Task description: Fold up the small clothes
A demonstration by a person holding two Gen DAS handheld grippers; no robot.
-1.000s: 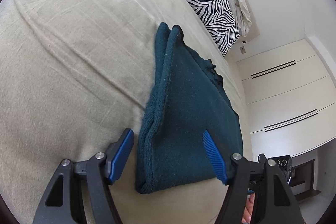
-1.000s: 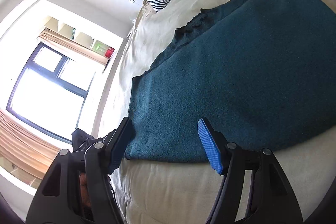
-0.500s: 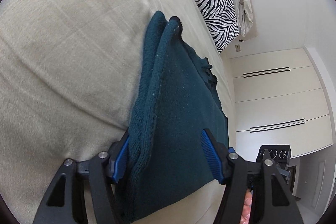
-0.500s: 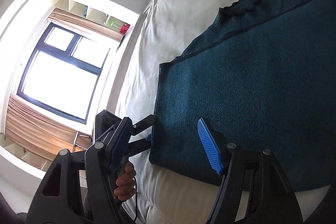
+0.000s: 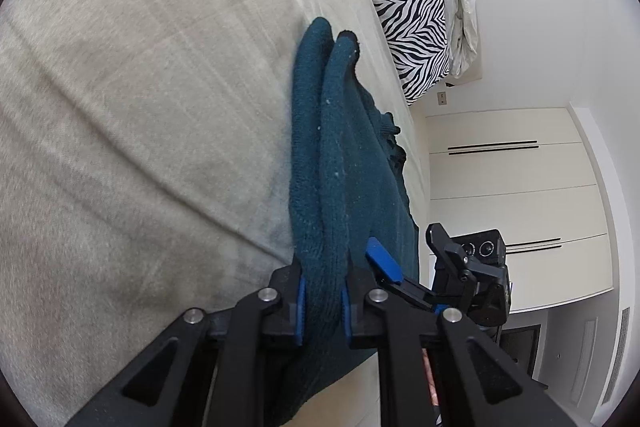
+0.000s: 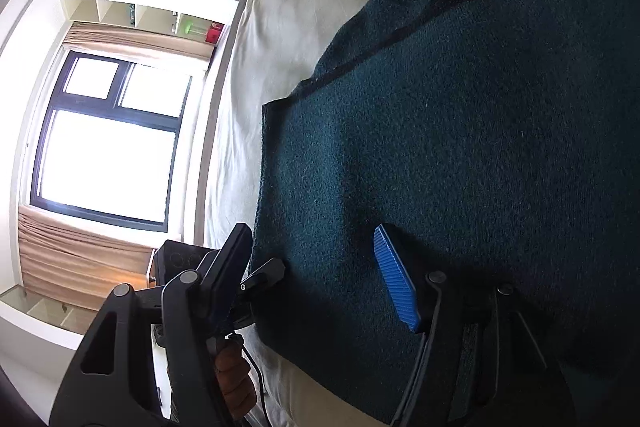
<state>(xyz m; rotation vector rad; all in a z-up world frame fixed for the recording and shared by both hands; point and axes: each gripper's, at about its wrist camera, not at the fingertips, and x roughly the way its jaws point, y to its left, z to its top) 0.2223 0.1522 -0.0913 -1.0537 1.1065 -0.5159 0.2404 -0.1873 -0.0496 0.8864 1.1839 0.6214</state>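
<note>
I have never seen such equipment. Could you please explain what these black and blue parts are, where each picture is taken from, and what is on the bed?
There is no robot here. A person holds a hand tool with two fingers in each hand, and a wide-angle camera on each tool looks forward along its fingers, so you see one picture per hand.

In the left picture, the left gripper has just been closing, and its blue pads now pinch the folded edge of a dark teal sweater.

In the right picture, the right gripper is open, with a corner of the same sweater between its fingers.

The sweater lies on a beige bed. A zebra pillow stands at the far end.
</note>
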